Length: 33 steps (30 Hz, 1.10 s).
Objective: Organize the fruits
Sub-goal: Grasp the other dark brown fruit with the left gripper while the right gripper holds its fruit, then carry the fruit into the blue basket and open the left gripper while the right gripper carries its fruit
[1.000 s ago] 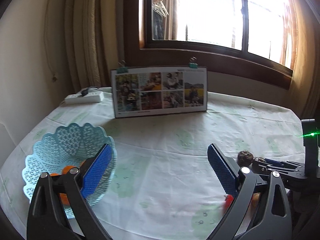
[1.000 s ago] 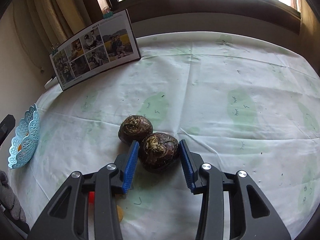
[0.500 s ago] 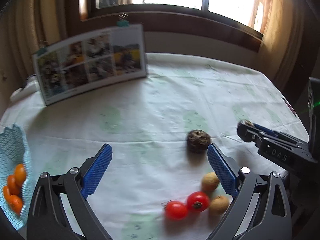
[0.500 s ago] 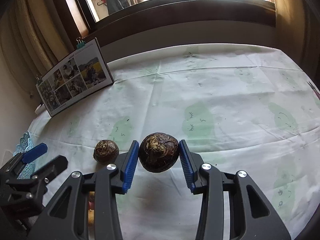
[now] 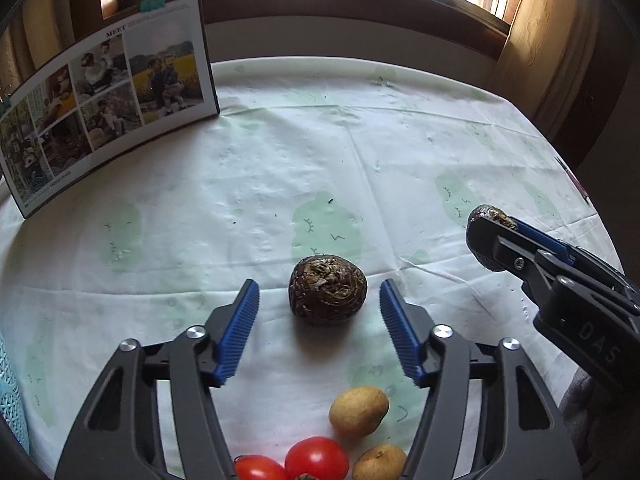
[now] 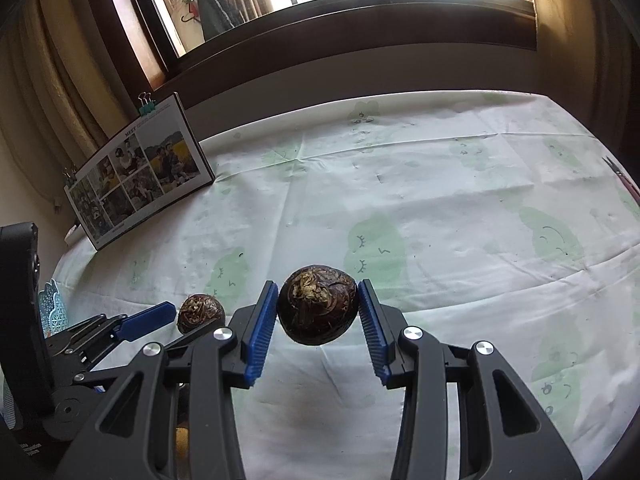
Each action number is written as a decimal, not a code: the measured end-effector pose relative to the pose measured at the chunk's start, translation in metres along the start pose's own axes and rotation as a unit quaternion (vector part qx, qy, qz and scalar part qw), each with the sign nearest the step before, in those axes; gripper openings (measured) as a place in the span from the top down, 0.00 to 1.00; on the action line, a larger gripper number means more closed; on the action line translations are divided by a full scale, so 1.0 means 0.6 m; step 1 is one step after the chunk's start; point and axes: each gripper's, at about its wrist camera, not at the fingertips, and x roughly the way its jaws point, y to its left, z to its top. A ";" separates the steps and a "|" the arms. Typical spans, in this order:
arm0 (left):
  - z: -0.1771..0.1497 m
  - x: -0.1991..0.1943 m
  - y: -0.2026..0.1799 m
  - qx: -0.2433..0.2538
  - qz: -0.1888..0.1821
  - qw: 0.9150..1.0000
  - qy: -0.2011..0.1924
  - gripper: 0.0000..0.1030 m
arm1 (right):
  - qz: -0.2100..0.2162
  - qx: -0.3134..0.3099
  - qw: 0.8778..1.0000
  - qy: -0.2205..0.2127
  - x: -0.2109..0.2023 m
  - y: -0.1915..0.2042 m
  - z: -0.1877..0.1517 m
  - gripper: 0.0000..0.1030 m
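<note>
The table (image 5: 400, 152), under a pale cloth printed with green cartoon shapes, fills both views, with a dark-framed window and tan curtains behind it at twelve o'clock and a clipped photo board (image 5: 108, 96) standing at ten o'clock in the left view. A blue lattice basket (image 6: 54, 308) shows only as a sliver at nine o'clock in the right view; I cannot tell what it holds from here. The right tool (image 6: 318, 320) is clamped on a dark, rough brown fruit (image 6: 317, 305) and holds it clear of the cloth, its shadow lying below. The left tool (image 5: 318, 328) stands apart, its blue pads on either side of a second brown fruit (image 5: 328, 290) that rests on the table, touching neither pad. At six o'clock in the left view two tan fruits (image 5: 359, 411) and two tomatoes (image 5: 316, 458) sit close together, unsorted. By my judgement the sorting is only partly done: one fruit is lifted, one is about to be gripped, and four wait.
</note>
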 end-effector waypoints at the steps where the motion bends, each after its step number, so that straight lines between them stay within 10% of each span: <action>1: 0.001 0.005 0.000 0.000 0.000 1.000 0.004 0.50 | 0.000 0.000 1.000 0.000 0.000 0.000 0.000 0.60; 21: -0.033 -0.095 0.044 -0.028 0.054 0.995 -0.077 0.59 | 0.006 -0.022 1.000 -0.006 -0.006 0.027 -0.012 0.60; 33: -0.082 -0.213 0.160 -0.094 0.174 0.966 -0.168 0.59 | 0.010 -0.042 0.999 -0.003 -0.002 0.048 -0.028 0.60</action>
